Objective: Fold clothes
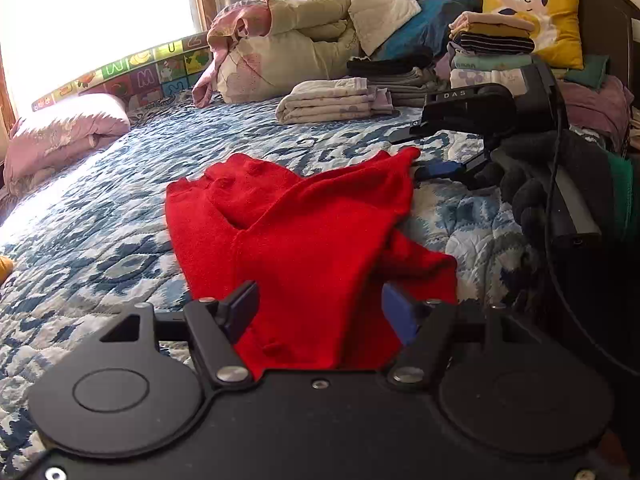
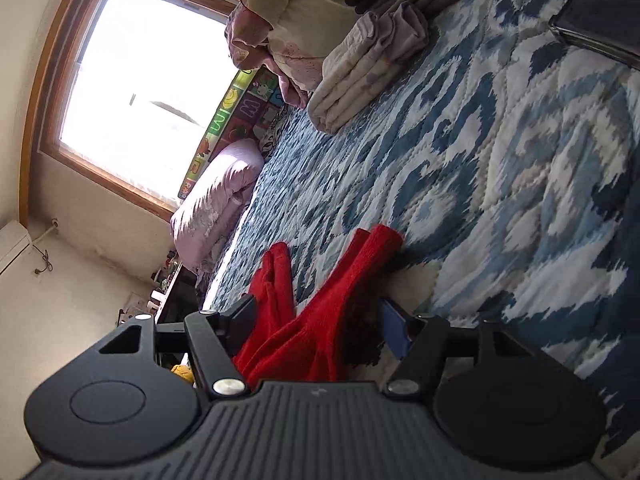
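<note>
Red garment (image 1: 304, 236) lies half-folded on the bed (image 1: 120, 208); both the left gripper (image 1: 320, 312) and the right gripper (image 2: 316, 320) gape, holding nothing; folded piles (image 1: 332, 100) wait behind, so final folds remain.

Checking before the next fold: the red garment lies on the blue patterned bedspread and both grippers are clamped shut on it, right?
Not quite. The red garment lies on the bedspread, but both wrist views show each gripper open, cloth lying loose between the pads.

You can read "DAS" in pale letters on the black gripper body (image 1: 456, 98), right of frame. The alphabet play mat (image 1: 160, 68) at upper left shows "M" and "Z" tiles.
</note>
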The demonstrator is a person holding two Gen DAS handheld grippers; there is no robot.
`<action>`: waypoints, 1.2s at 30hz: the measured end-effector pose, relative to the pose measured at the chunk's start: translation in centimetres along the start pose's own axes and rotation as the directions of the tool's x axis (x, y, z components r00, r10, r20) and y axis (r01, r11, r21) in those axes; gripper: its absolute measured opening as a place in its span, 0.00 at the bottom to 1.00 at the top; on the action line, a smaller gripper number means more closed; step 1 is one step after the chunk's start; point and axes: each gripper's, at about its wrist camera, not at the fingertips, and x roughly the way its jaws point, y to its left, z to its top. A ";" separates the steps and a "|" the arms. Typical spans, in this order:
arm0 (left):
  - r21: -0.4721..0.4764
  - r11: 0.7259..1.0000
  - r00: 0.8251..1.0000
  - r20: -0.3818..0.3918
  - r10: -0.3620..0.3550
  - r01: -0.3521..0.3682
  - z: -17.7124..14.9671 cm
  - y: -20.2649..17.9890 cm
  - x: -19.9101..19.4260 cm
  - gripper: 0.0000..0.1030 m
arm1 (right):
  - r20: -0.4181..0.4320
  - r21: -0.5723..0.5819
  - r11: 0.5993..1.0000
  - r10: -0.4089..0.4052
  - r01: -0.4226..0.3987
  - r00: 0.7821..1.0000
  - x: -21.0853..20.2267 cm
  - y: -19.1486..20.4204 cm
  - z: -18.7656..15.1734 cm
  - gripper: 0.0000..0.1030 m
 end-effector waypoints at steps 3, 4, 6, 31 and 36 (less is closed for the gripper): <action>0.085 0.996 1.000 0.010 0.029 -0.030 -0.7 -0.7 0.4 0.65 | 0.012 -0.038 0.999 -0.024 0.024 1.000 0.2 0.1 -0.4 0.52; 0.103 0.994 1.000 0.004 0.029 -0.029 -1.2 -0.9 0.8 0.65 | 0.014 -0.049 0.998 -0.029 0.029 0.999 0.3 0.2 -0.4 0.51; 0.139 0.990 1.000 -0.009 0.029 -0.027 -2.0 -1.3 1.4 0.61 | 0.007 -0.078 0.997 -0.030 0.030 1.000 0.6 0.2 -0.7 0.45; -0.414 0.868 0.961 0.145 -0.234 0.273 -4.4 7.5 0.9 0.06 | -0.009 -0.278 0.955 -0.114 0.108 0.993 7.9 16.6 1.2 0.06; -0.538 0.783 0.950 0.184 -0.252 0.312 -5.3 9.9 0.8 0.06 | -0.042 -0.358 0.923 -0.167 0.141 0.985 12.3 19.8 0.0 0.06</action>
